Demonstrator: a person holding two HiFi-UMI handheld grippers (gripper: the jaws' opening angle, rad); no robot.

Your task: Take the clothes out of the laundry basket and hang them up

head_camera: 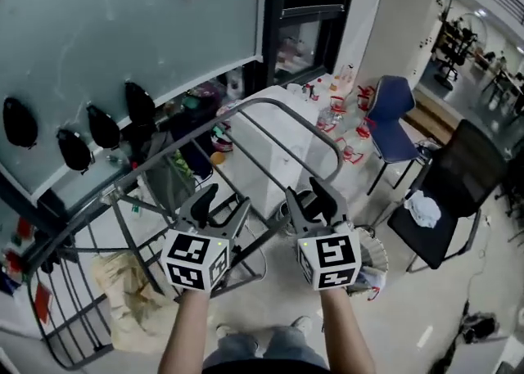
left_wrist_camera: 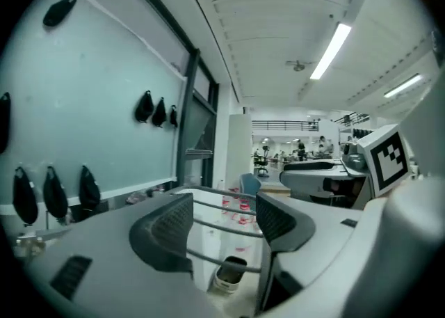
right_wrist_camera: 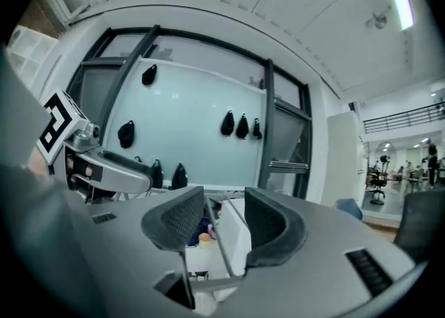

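A grey metal drying rack (head_camera: pixel 282 106) stands in front of me, its bars bare. My left gripper (head_camera: pixel 221 203) and right gripper (head_camera: pixel 315 192) are held side by side above the rack's near end, both open and empty. In the left gripper view, my left gripper (left_wrist_camera: pixel 224 223) has the rack bars (left_wrist_camera: pixel 215 206) showing through its gap. In the right gripper view, my right gripper (right_wrist_camera: pixel 224 220) frames one thin rack bar (right_wrist_camera: pixel 220 243). The pale laundry basket (head_camera: pixel 375 264) sits on the floor, mostly hidden below my right gripper. No garment is held.
A black chair (head_camera: pixel 458 180) with a white cloth (head_camera: pixel 423 209) on its seat is at the right, and a blue chair (head_camera: pixel 391 114) behind it. A white table (head_camera: pixel 274 139) with bottles is beyond the rack. A frosted glass wall (head_camera: pixel 123 29) carries dark hanging items. A shoe (left_wrist_camera: pixel 229 275) lies on the floor.
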